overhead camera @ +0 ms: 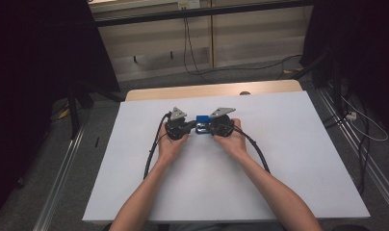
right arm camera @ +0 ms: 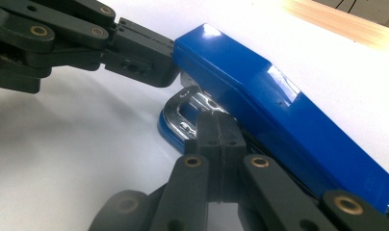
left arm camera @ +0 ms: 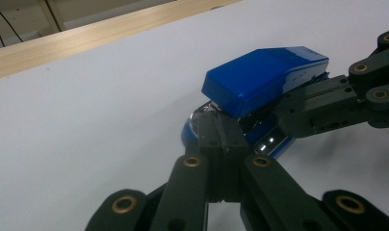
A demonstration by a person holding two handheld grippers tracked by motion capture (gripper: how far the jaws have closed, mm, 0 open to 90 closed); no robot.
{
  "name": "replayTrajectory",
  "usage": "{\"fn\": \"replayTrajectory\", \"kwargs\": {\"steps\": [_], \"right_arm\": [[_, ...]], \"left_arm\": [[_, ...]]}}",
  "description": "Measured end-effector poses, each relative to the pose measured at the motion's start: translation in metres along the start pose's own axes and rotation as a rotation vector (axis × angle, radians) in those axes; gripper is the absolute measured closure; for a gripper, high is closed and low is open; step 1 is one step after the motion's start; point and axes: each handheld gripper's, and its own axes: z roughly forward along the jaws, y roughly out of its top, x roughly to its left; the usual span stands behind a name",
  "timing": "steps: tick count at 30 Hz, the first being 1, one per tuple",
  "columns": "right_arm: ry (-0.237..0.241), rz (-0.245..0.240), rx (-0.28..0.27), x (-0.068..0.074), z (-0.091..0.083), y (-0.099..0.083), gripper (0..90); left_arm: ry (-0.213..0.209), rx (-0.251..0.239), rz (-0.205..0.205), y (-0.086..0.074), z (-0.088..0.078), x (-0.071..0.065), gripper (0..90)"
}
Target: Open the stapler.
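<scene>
Flanking blue stapler [overhead camera: 201, 124]: left tongs [overhead camera: 191, 126], right tongs [overhead camera: 208, 127], both closed, tips touching it.

- The stapler [right arm camera: 279, 101] has a glossy blue plastic top that throws bright highlights, smooth all over
- Under its nose sits a chrome metal base plate [right arm camera: 190, 113], mirror-shiny and polished
- The right gripper [right arm camera: 220, 126] looks like matt black plastic, with brass-coloured metal pins at the link joints
- The left gripper [left arm camera: 220, 131] has the same matt black links and brass-toned pins
- A flat grey plate [overhead camera: 177, 113] on top of it has a dull finish
- The table [overhead camera: 289, 159] is covered in a smooth, matt white sheet
- Its far edge [left arm camera: 86, 38] is pale wood with a visible grain
</scene>
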Motion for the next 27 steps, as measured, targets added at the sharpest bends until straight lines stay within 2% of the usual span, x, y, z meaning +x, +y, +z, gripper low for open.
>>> {"fn": "replayTrajectory", "kwargs": {"steps": [27], "right_arm": [[-0.007, 0.014, -0.016, -0.0029, -0.0004, -0.0028, 90.0]], "left_arm": [[0.005, -0.032, 0.004, 0.0066, -0.0028, -0.0017, 90.0]]}}
